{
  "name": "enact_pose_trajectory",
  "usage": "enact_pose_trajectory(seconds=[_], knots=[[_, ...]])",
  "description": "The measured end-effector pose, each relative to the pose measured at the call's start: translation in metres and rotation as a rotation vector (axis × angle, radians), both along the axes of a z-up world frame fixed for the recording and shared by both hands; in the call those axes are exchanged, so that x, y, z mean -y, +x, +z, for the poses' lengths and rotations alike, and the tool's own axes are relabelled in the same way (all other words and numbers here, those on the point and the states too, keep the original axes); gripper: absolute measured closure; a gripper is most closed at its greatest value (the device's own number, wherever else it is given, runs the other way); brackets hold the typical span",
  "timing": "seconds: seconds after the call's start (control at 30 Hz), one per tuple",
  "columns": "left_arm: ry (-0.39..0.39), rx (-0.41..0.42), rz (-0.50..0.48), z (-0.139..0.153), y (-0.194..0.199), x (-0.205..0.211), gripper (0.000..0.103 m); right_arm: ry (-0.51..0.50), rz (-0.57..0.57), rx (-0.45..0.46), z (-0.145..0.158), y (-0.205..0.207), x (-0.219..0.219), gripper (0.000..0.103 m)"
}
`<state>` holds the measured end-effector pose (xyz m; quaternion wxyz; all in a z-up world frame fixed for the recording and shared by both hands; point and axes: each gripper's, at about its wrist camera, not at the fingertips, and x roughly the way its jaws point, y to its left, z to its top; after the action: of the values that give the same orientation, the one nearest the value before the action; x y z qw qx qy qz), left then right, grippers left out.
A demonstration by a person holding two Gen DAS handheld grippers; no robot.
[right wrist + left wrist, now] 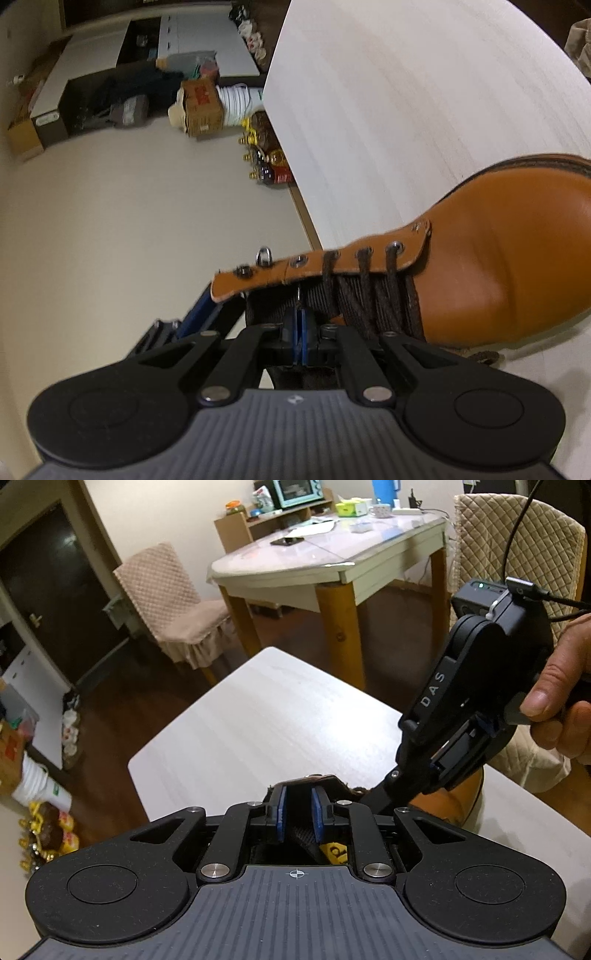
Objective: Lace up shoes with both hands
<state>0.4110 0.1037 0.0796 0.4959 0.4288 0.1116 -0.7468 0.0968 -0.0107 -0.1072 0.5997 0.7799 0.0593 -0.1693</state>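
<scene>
**Boot partly laced; right tool pinched at the tongue, left tool parted at the collar**

Tan leather boot [509, 266] lies on the pale wood-grain bench [406, 92], toe toward the bench's far side in the right wrist view, near the left edge. Dark brown braided lace [364, 291] crosses through the three eyelets nearest the toe; the next eyelet [296, 261] and the metal hook [264, 255] above it show bare.

Right hand-held gripper [298, 325]: blue pads drawn together. A thin dark strand rises from between them, probably the lace tip, though too fine to confirm. It sits over the ribbed dark tongue, just under the eyelet flap.

Left hand-held gripper [298, 814]: pads apart, nothing seen between them, poised at the boot's collar. The person's hand [561, 698] grips the right tool, which slants down into the boot opening.

Judgement on the step: looks like threading the next free eyelet. To do it well, keep the tip short past the pads so it stays stiff, aim it from under the flap, and let the left tool steady or lift the flap.

Materials: leather smooth, rounded toe with soft sheen; flap edge raw-cut and stiff; eyelets metal-ringed; lace coarse, likely to drag through holes; bench matte.
</scene>
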Motion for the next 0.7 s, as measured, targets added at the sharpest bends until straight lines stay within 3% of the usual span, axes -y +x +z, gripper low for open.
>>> enact_pose_trajectory(seconds=[0.37,0.57,0.7], knots=[[0.017,-0.031,0.032,-0.002,0.006,-0.003,0.084,-0.076,-0.073,-0.025,-0.002,0.000,-0.011,0.100],[0.091,-0.084,0.026,0.004,0.006,-0.009,0.080,-0.127,-0.131,-0.013,-0.006,-0.004,-0.022,0.098],[0.150,-0.056,-0.009,-0.008,-0.006,-0.006,0.078,-0.129,-0.121,-0.008,-0.008,-0.011,-0.025,0.098]])
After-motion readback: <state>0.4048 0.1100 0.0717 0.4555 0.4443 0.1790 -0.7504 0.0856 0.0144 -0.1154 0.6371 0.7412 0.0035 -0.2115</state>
